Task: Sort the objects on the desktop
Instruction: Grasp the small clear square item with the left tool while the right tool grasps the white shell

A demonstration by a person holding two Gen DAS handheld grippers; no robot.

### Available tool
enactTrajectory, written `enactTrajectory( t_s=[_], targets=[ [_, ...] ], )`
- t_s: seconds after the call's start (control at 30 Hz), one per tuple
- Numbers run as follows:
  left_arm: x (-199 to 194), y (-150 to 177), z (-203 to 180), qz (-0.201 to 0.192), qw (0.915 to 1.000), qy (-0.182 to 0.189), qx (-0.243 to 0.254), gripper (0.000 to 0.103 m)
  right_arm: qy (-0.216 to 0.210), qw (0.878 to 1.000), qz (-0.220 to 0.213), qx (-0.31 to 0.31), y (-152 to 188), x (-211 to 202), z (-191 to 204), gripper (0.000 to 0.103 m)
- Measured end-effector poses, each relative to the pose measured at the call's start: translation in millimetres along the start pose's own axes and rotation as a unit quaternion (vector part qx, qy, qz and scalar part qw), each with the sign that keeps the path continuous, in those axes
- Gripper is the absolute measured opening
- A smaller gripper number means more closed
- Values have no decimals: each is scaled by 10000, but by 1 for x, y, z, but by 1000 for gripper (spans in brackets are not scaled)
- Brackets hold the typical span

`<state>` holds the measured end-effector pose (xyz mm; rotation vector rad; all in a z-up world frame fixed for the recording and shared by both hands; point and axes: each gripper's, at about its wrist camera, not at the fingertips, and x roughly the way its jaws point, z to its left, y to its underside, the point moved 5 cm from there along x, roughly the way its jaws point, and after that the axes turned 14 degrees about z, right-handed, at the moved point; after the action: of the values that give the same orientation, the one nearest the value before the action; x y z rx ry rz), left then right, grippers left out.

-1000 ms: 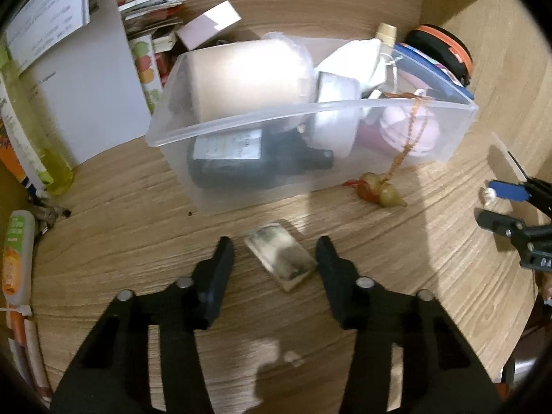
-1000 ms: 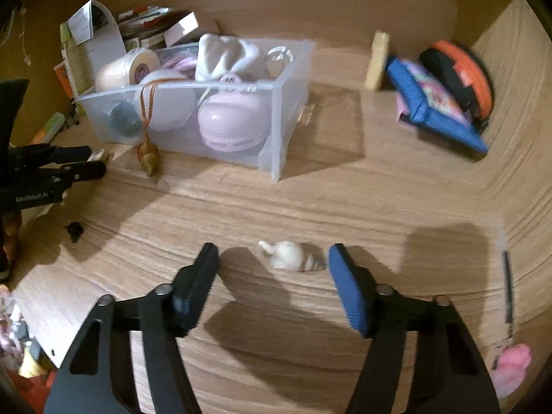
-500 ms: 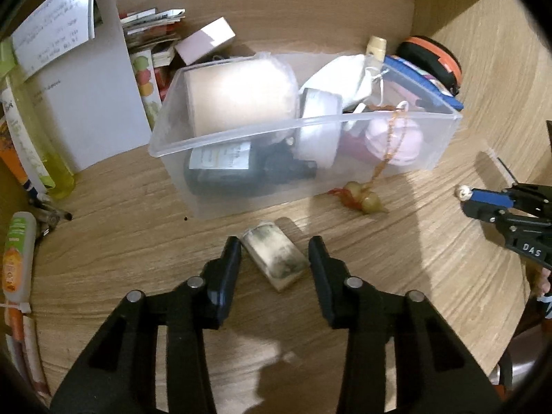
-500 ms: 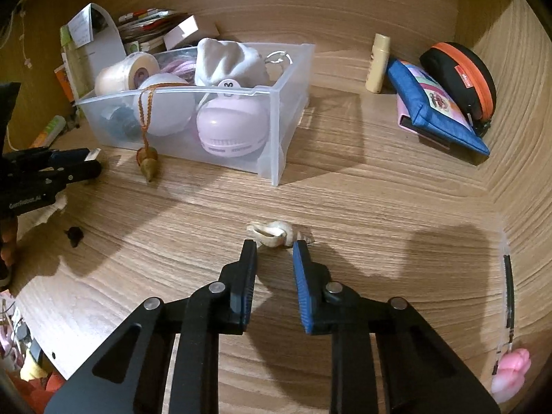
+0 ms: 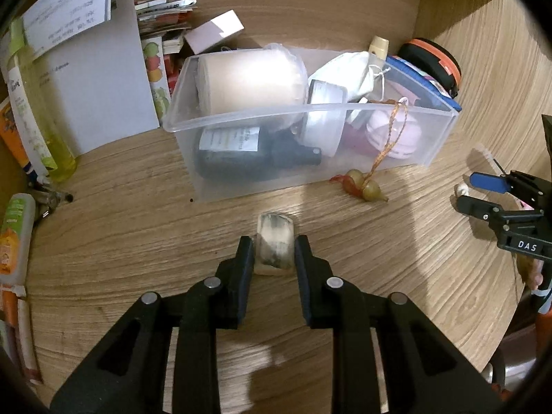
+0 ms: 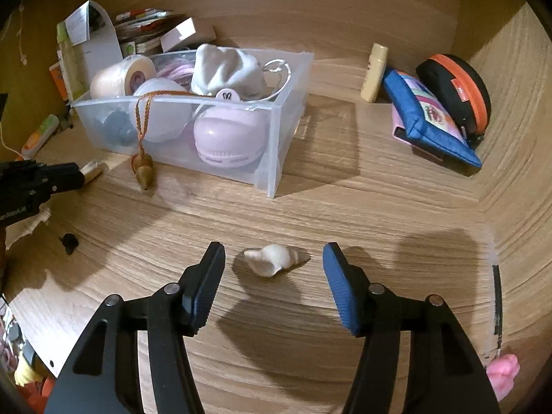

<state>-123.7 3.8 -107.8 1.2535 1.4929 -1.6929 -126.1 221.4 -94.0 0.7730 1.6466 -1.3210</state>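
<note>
My left gripper (image 5: 274, 245) is shut on a small pale block with grey smudges (image 5: 275, 231), which lies on the wooden desk in front of the clear plastic bin (image 5: 310, 108). In the right wrist view a white sea shell (image 6: 272, 264) lies on the desk between the blue pads of my right gripper (image 6: 273, 252). Its jaws are opening and neither pad touches the shell. A gourd pendant (image 6: 143, 172) hangs by its cord over the bin's front wall (image 6: 276, 138) and rests on the desk. Each gripper shows at the edge of the other's view.
The bin holds a tape roll, a dark bottle, white cloth and a pink round case. A blue pouch (image 6: 431, 120), an orange-rimmed case (image 6: 459, 89) and a small bottle (image 6: 374, 72) lie at the back right. Papers, a yellow bottle (image 5: 45, 131) and tubes crowd the left.
My left gripper closed on the block, which turned lengthwise between the fingers. My right gripper closed just short of the shell, then opened wide again; the shell lies turned.
</note>
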Motion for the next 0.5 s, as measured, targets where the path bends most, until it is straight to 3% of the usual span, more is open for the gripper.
enactTrajectory(
  t_s=[0.23, 0.4, 0.5],
  targets=[
    [10, -9, -4, 124, 9999, -62, 45, 23, 14, 10000, 39, -44, -1, 6, 5, 54],
    [9, -10, 3, 94, 9998, 107, -166, 23, -17, 9999, 28, -132, -6, 9, 6, 32],
    [9, -10, 3, 82, 9998, 53, -184, 23, -47, 9999, 7, -145, -5, 8, 7, 31]
  ],
)
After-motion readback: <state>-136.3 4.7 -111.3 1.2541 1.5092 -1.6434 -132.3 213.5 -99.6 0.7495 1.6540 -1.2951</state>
